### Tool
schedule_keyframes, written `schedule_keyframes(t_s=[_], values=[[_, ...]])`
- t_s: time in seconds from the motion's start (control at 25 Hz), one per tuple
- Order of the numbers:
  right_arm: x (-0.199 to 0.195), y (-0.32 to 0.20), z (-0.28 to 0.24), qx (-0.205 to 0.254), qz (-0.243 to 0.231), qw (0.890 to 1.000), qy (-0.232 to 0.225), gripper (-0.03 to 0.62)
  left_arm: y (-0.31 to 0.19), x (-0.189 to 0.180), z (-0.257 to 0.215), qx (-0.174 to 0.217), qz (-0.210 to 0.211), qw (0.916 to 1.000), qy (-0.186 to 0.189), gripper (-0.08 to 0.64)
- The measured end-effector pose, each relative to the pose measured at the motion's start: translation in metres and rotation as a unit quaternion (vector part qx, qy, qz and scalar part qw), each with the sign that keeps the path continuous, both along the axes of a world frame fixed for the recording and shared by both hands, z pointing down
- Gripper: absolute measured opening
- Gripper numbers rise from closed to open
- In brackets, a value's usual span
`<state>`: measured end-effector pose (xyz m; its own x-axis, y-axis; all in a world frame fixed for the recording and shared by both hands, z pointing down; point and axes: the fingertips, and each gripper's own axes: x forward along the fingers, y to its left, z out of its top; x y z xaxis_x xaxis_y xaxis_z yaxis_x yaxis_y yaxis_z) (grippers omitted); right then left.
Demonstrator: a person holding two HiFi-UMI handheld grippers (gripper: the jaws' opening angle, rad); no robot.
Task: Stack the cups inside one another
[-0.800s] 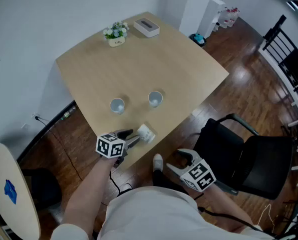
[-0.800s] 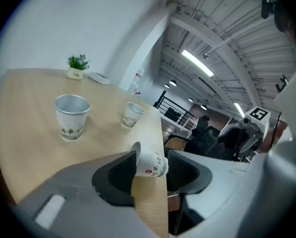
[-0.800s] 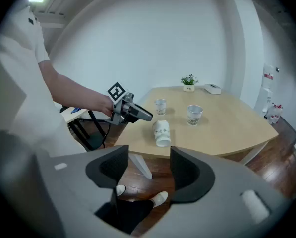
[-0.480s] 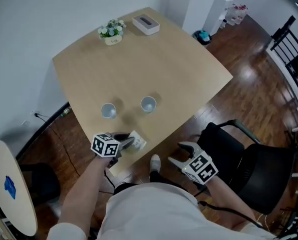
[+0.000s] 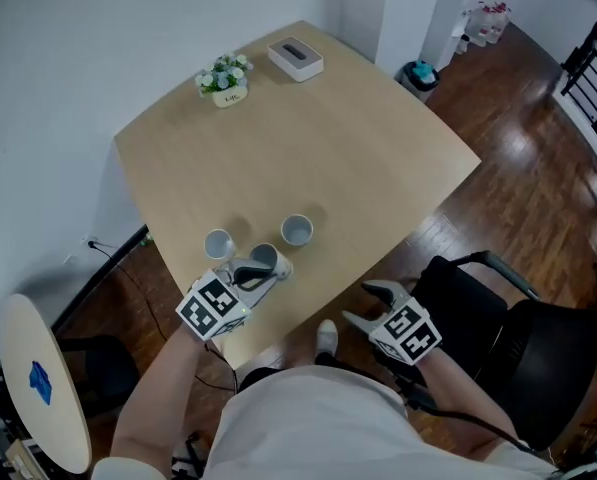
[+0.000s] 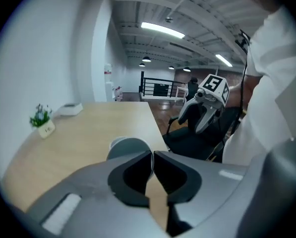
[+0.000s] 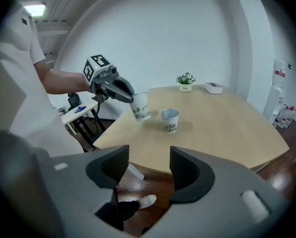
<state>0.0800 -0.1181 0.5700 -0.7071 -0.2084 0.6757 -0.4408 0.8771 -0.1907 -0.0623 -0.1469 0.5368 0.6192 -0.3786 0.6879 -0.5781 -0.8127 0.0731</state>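
Our left claw (image 5: 261, 268) pinched rim of white printed paper cup (image 5: 266, 260), held just beside second white paper cup (image 5: 296, 230) standing on light wooden desk (image 5: 328, 138). Right claw (image 5: 363, 305) spread, well apart from it. We judged best: level held cup, centre over mouth, lower straight.

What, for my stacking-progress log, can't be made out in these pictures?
- Head view: near side of held cup, behind left hand-held gripper.
- Right gripper view: leftmost cup, apparently behind held cup; right cup print too small.
- Head view: flowerpot label, too small.
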Motion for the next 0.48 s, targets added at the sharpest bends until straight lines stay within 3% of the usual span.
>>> schedule_keyframes(t_s=[0.16, 0.48], values=[[0.009, -0.010, 0.003, -0.004, 0.019, 1.000, -0.006, 0.259, -0.046, 0.003, -0.010, 0.063, 0.022, 0.9946, -0.079, 0.021], [0.044, -0.022, 0.006, -0.011, 0.063, 0.998, -0.002, 0.259, -0.085, 0.029, 0.025, 0.070, 0.074, 0.9834, -0.150, 0.022]])
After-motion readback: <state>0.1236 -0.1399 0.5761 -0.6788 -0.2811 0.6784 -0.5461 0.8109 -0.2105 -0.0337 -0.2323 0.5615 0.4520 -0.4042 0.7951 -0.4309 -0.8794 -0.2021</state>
